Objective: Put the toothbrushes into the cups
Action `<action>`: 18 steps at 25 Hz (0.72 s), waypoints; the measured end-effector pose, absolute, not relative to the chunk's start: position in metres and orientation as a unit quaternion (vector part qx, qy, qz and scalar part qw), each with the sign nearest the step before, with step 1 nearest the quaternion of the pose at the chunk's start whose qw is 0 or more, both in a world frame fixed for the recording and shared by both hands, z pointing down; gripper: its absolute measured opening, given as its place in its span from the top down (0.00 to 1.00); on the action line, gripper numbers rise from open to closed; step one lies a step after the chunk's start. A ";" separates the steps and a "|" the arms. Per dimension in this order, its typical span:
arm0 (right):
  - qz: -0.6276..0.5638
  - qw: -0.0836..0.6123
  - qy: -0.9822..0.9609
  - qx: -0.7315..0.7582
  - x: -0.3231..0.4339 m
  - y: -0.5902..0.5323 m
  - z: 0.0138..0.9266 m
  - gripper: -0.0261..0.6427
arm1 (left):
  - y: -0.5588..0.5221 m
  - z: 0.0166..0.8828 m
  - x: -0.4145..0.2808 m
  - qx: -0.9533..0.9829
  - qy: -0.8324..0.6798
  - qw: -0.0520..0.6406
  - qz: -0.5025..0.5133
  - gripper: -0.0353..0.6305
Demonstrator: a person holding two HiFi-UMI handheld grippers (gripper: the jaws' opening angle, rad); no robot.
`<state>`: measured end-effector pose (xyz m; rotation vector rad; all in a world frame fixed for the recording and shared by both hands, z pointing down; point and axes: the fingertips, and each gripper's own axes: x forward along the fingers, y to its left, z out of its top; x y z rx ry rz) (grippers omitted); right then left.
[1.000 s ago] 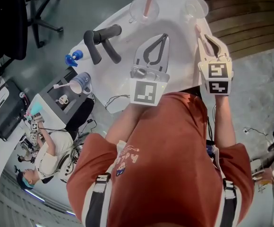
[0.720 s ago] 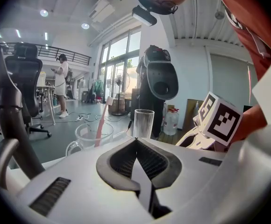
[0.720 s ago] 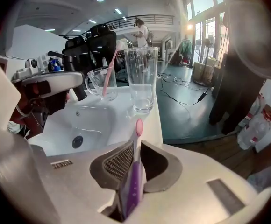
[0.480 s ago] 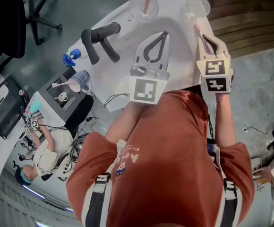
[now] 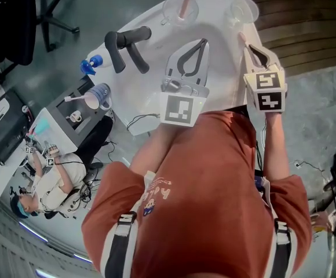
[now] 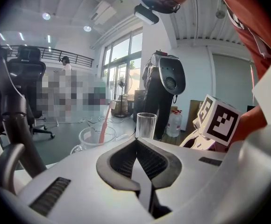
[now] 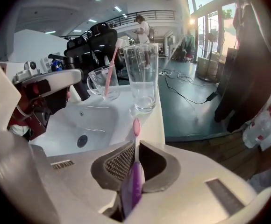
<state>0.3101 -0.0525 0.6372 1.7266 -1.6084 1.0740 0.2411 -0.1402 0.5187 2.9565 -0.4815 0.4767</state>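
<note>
My right gripper [image 7: 136, 144] is shut on a purple-handled toothbrush [image 7: 134, 183], whose pink head [image 7: 136, 125] pokes out past the jaws toward an empty tall glass [image 7: 141, 80]. In the head view this gripper [image 5: 250, 47] sits at the sink's right rim, a short way below the glass [image 5: 241, 9]. A clear handled cup [image 5: 178, 9] to the left holds a pink toothbrush [image 7: 109, 73]. My left gripper [image 5: 202, 41] hovers over the white basin, shut and empty. The left gripper view shows its jaws [image 6: 135, 140] meeting in front of the cup [image 6: 97, 136] and the glass [image 6: 146, 124].
A white sink basin [image 7: 91, 122] with a drain [image 7: 82, 140] lies between the grippers and the cups. Black grips [image 5: 127, 48] stand on the counter's left. Past the counter's right edge is a wooden floor [image 5: 307, 28]. A desk with a mug [image 5: 98, 100] and a seated person [image 5: 46, 184] lie lower left.
Both grippers stay almost where they were, the right one still shut on the toothbrush. Only the head view has shifted slightly.
</note>
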 end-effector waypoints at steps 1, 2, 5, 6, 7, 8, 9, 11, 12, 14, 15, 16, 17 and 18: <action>0.403 0.264 -0.597 0.641 0.309 -0.053 0.638 0.90 | -0.141 0.518 0.241 0.973 -0.161 0.054 0.154 0.92; 0.405 0.260 -0.598 0.641 0.308 -0.053 0.638 0.90 | -0.140 0.517 0.240 0.973 -0.163 0.052 0.153 0.92; 0.401 0.261 -0.604 0.637 0.304 -0.052 0.638 0.90 | -0.139 0.514 0.239 0.973 -0.168 0.050 0.151 0.92; 0.398 0.262 -0.607 0.636 0.303 -0.053 0.637 0.90 | -0.139 0.513 0.238 0.973 -0.170 0.051 0.149 0.92; 0.395 0.262 -0.610 0.635 0.300 -0.053 0.635 0.90 | -0.139 0.512 0.237 0.972 -0.173 0.052 0.147 0.92; 0.394 0.261 -0.613 0.634 0.298 -0.053 0.634 0.90 | -0.139 0.511 0.237 0.972 -0.175 0.053 0.146 0.92; 0.392 0.259 -0.615 0.633 0.297 -0.054 0.632 0.90 | -0.139 0.510 0.236 0.972 -0.177 0.052 0.144 0.92; 0.389 0.254 -0.619 0.633 0.294 -0.055 0.628 0.90 | -0.139 0.508 0.236 0.973 -0.179 0.047 0.141 0.92; 0.386 0.253 -0.621 0.634 0.293 -0.056 0.626 0.90 | -0.139 0.507 0.236 0.973 -0.179 0.045 0.139 0.92; 0.382 0.251 -0.625 0.633 0.291 -0.057 0.622 0.90 | -0.138 0.503 0.237 0.973 -0.182 0.044 0.134 0.92; 0.380 0.250 -0.626 0.633 0.290 -0.057 0.619 0.90 | -0.138 0.501 0.237 0.973 -0.182 0.043 0.131 0.92; 0.377 0.250 -0.628 0.633 0.290 -0.058 0.617 0.90 | -0.138 0.499 0.237 0.974 -0.182 0.041 0.129 0.92; 0.375 0.250 -0.629 0.634 0.290 -0.058 0.615 0.90 | -0.137 0.498 0.237 0.974 -0.182 0.040 0.129 0.92; 0.372 0.249 -0.629 0.635 0.290 -0.058 0.612 0.90 | -0.137 0.497 0.237 0.974 -0.181 0.038 0.129 0.92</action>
